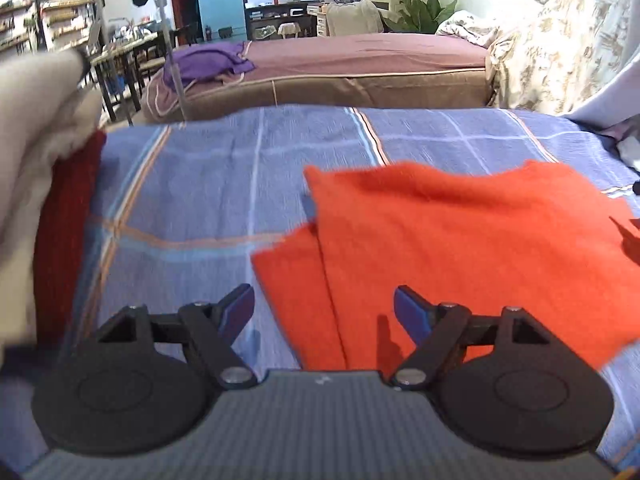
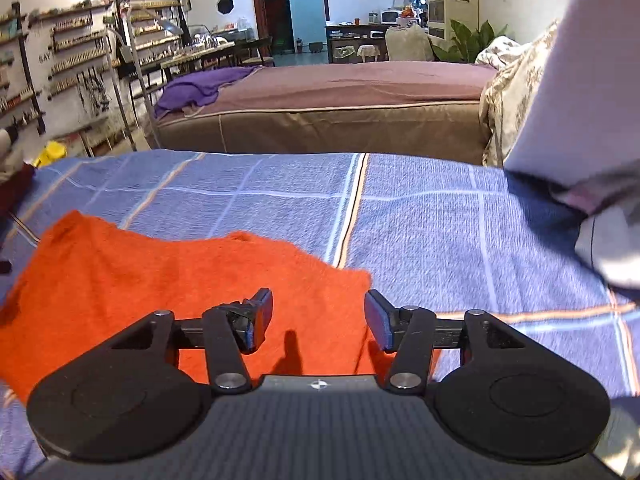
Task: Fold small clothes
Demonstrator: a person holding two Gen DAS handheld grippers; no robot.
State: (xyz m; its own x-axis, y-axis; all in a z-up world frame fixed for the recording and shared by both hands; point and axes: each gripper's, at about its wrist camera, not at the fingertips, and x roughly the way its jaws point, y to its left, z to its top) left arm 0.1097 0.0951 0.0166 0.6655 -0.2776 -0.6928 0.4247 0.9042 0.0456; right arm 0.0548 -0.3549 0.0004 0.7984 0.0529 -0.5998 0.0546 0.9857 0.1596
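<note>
An orange knitted garment [image 1: 460, 248] lies flat on the blue checked sheet [image 1: 200, 184]; one narrow part sticks out at its near left side. My left gripper [image 1: 324, 312] is open and empty, hovering over the garment's near left edge. In the right wrist view the same orange garment [image 2: 168, 272] lies at the left on the sheet [image 2: 460, 240]. My right gripper [image 2: 318, 320] is open and empty, just above the garment's near right corner.
A dark red cloth [image 1: 64, 232] and a cream cloth [image 1: 36, 128] lie at the left edge. A white and grey cloth pile [image 2: 600, 184] sits at the right. A brown bed [image 1: 360, 68] with a purple cloth [image 1: 208, 64] stands beyond.
</note>
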